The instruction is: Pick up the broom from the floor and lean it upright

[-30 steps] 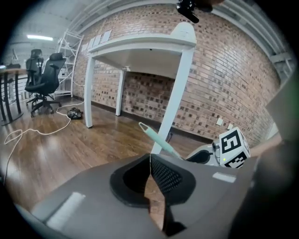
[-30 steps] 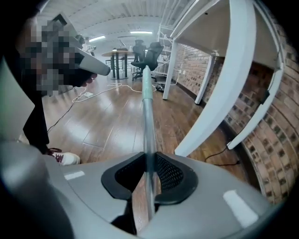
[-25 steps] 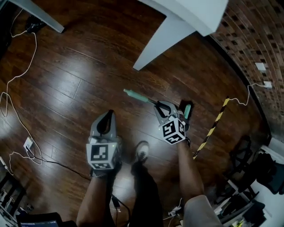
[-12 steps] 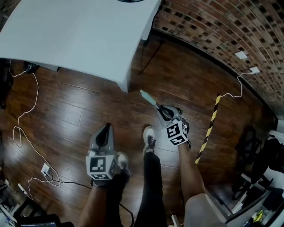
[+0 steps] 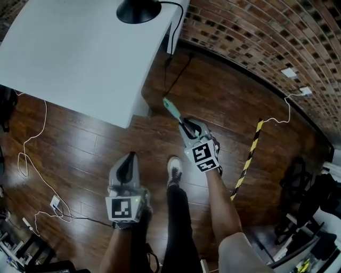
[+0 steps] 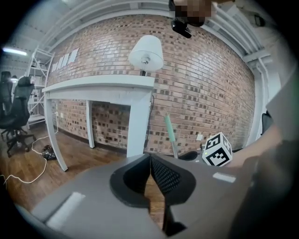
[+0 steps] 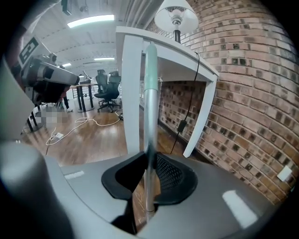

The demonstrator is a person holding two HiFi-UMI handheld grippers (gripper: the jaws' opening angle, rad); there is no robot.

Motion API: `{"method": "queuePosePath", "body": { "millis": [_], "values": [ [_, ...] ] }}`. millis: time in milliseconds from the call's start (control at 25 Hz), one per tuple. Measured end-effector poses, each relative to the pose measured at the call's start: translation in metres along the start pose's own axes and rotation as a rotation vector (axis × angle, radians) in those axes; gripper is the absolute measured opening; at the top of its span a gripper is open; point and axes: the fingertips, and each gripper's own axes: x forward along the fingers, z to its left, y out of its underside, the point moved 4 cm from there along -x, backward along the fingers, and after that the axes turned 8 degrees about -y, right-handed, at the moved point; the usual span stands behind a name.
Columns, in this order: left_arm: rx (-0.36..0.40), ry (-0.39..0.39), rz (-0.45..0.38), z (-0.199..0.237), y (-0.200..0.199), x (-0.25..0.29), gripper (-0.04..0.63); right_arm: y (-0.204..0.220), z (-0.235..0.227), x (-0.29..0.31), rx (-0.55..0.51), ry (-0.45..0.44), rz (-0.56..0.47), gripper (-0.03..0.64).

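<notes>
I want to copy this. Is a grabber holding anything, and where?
The right gripper holds the broom by its silver pole, below the green end grip. The left gripper is shut on nothing.

Broom [image 5: 171,108] between the jaws of the right gripper [image 5: 191,129], just off the surface's [image 5: 69,53] near right corner.

The surface fills the far left, a lamp [image 5: 137,9] on its far edge beside the brick wall [image 5: 266,37], which borders the floor [image 5: 80,149] along its far right edge. The left gripper [image 5: 127,162] sits left of the right one and nearer the person, a shoe [image 5: 173,169] on the floor between them. A cable [image 5: 32,154] trails by the floor's left edge; a strip [image 5: 246,162] lies right of the right gripper.
</notes>
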Motion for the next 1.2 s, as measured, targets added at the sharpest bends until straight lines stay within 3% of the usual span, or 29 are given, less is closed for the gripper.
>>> {"method": "queuePosePath", "body": {
  "millis": [320,680,1200],
  "values": [
    [-0.01,-0.022,-0.001,-0.021,-0.019,0.011,0.005,-0.046,-0.014,0.026,0.007,-0.082,-0.032,0.086],
    [-0.007,-0.05,-0.001,-0.021,-0.031,0.025,0.005,-0.07,-0.045,0.055,-0.09,-0.114,-0.041,0.089],
    [-0.004,-0.045,0.029,-0.034,-0.015,0.024,0.004,-0.078,-0.046,0.064,-0.139,-0.056,-0.083,0.106]
  ]
}}
